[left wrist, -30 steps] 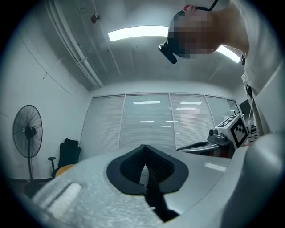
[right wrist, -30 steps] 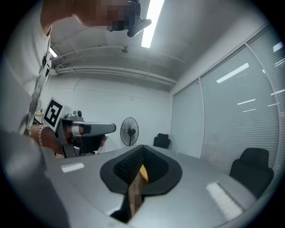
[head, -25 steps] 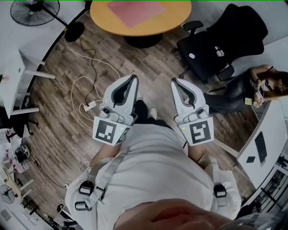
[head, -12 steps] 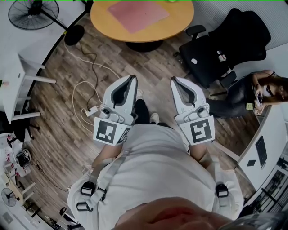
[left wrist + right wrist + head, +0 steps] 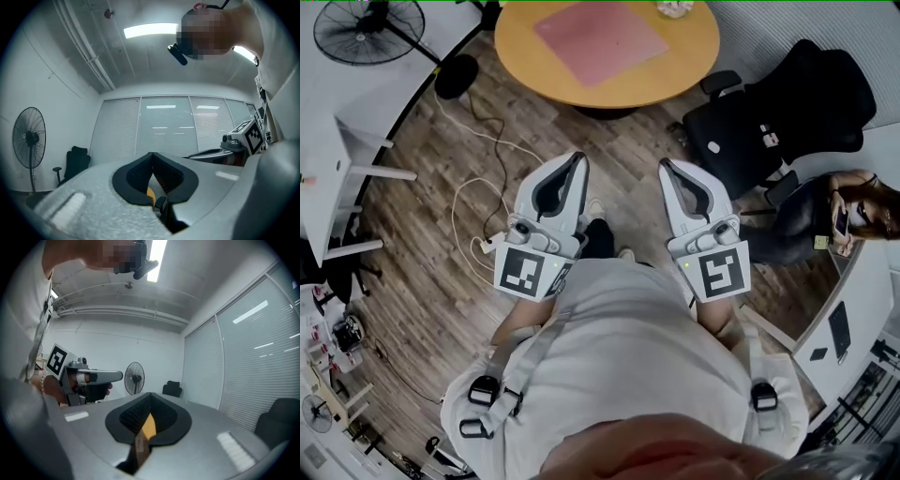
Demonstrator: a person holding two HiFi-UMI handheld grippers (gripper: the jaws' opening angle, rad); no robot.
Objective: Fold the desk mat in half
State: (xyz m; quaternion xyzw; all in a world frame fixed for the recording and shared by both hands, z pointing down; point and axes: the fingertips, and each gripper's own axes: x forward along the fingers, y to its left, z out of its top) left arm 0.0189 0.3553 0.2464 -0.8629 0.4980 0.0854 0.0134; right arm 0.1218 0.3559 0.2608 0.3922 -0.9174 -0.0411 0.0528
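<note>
Desk mat point(image 5: 602, 39) is untouched. Near the person's chest, the left tongs point(image 5: 578, 159) and right tongs point(image 5: 664, 165) are held side by side over the wood floor point(image 5: 431, 244), both closed with nothing between them. Farther off, the pink mat lies flat on the round wooden surface point(image 5: 680, 70), well apart from both.
</note>
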